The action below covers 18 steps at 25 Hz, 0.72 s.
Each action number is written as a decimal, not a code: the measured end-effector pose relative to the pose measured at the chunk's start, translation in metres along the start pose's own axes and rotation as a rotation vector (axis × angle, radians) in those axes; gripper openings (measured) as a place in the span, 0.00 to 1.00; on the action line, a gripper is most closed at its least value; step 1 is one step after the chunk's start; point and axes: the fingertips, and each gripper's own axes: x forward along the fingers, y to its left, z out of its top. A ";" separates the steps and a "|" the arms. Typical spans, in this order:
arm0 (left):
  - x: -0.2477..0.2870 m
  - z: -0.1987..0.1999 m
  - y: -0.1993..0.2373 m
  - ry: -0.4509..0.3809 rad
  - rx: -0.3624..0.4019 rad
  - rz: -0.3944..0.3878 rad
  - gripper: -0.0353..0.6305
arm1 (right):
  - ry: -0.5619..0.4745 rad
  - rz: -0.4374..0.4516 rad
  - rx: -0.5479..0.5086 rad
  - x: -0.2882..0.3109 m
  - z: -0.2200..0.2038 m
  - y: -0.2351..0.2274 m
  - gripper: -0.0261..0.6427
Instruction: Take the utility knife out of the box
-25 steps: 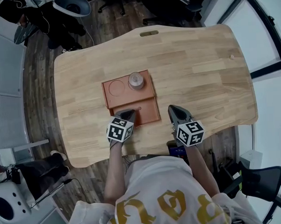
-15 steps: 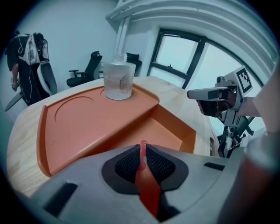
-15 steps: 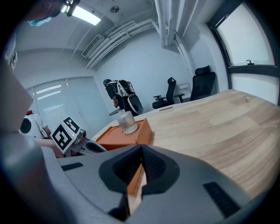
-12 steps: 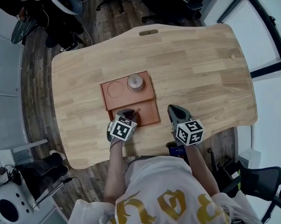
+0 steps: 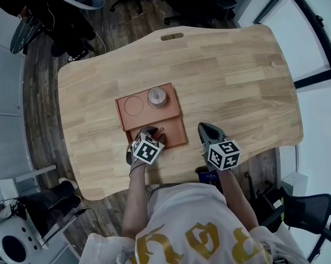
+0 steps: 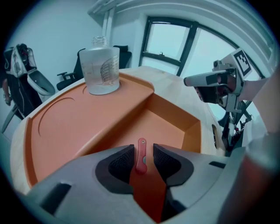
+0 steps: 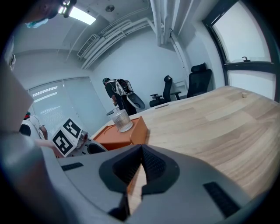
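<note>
Pale wooden desk (image 5: 228, 71), dark plank floor (image 5: 41, 107) around the desk, windows (image 5: 315, 45) right of it, black office chairs (image 7: 197, 78) beyond it, ceiling light (image 7: 81, 15).

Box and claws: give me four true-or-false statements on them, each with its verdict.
1. The knife lies in the deep compartment of the box. True.
2. The left claw is shut on the knife. False: its jaws have just been opening and stand apart, with the knife between them and a gap on each side.
3. The bottle stands upright on the box's shallow upper part. True.
4. The right claw holds the bottle. False: it is shut and empty, over the table beside the box.
</note>
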 end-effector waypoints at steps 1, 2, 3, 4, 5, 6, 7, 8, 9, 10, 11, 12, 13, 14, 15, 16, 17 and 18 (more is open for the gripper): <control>0.001 -0.001 -0.001 0.010 0.014 0.003 0.24 | 0.000 0.000 0.002 0.000 0.000 0.000 0.06; 0.003 -0.002 -0.001 0.018 0.022 0.006 0.24 | 0.000 0.000 0.003 0.000 0.000 0.000 0.06; 0.004 -0.003 0.000 0.023 0.028 0.010 0.24 | 0.000 0.001 0.004 0.000 -0.001 0.000 0.06; 0.005 -0.003 0.000 0.026 0.033 0.015 0.24 | 0.001 0.001 0.004 0.000 -0.001 -0.001 0.06; 0.005 -0.004 0.001 0.027 0.035 0.020 0.24 | 0.003 0.000 0.003 0.000 -0.002 -0.001 0.06; 0.005 -0.004 0.002 0.028 0.037 0.027 0.24 | 0.006 -0.001 0.002 -0.001 -0.003 -0.001 0.06; 0.005 -0.003 0.003 0.029 0.040 0.034 0.23 | 0.009 -0.003 0.001 -0.002 -0.004 -0.002 0.06; 0.005 -0.003 0.003 0.032 0.048 0.042 0.22 | 0.012 -0.005 0.001 -0.002 -0.005 -0.002 0.06; 0.006 -0.003 0.004 0.036 0.061 0.051 0.21 | 0.014 -0.006 0.002 -0.002 -0.006 -0.003 0.06; 0.006 -0.004 0.004 0.040 0.074 0.059 0.21 | 0.015 -0.007 0.003 -0.002 -0.007 -0.003 0.06; 0.006 -0.004 0.004 0.043 0.084 0.065 0.21 | 0.015 -0.007 0.004 -0.002 -0.007 -0.003 0.06; 0.006 -0.004 0.003 0.045 0.090 0.070 0.21 | 0.015 -0.006 0.004 -0.001 -0.007 -0.003 0.06; 0.007 -0.004 0.003 0.046 0.094 0.074 0.21 | 0.014 -0.004 0.005 -0.001 -0.007 -0.002 0.06; 0.007 -0.004 0.003 0.047 0.099 0.079 0.21 | 0.012 -0.002 0.006 0.000 -0.006 -0.002 0.06; 0.007 -0.004 0.003 0.049 0.104 0.083 0.21 | 0.010 0.001 0.008 0.001 -0.005 -0.001 0.06; 0.007 -0.004 0.003 0.050 0.106 0.087 0.21 | 0.007 0.003 0.010 0.001 -0.004 -0.001 0.06; 0.007 -0.004 0.003 0.049 0.104 0.088 0.21 | 0.004 0.005 0.012 0.002 -0.003 0.000 0.06; 0.007 -0.004 0.003 0.049 0.098 0.087 0.21 | 0.002 0.007 0.013 0.002 -0.001 0.001 0.06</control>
